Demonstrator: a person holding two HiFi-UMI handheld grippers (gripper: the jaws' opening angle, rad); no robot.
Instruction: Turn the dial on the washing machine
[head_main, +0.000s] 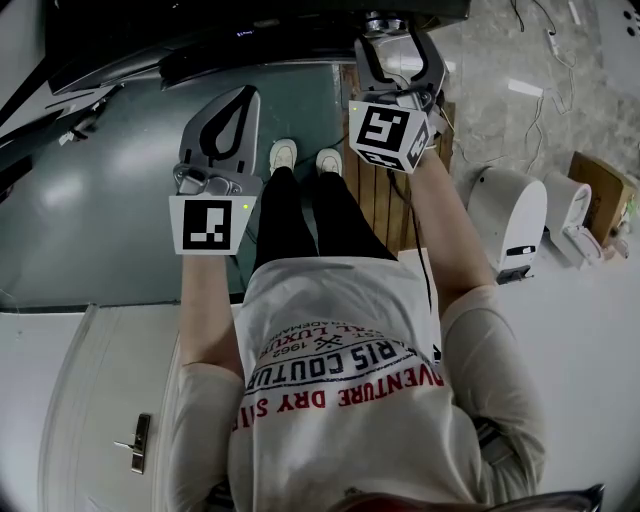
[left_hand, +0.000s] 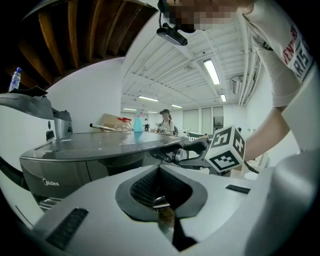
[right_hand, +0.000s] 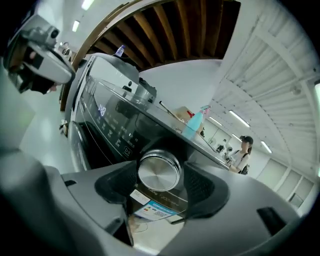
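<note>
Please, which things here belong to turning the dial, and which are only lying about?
For the job: dial, washing machine, right hand-held gripper, open around the dial.
Lying about: spray bottle, box, white units, left hand-held gripper, shut.

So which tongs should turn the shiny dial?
Right. The right tongs are open with the dial between them already. The left tongs are shut, and no dial shows ahead of them.
</note>
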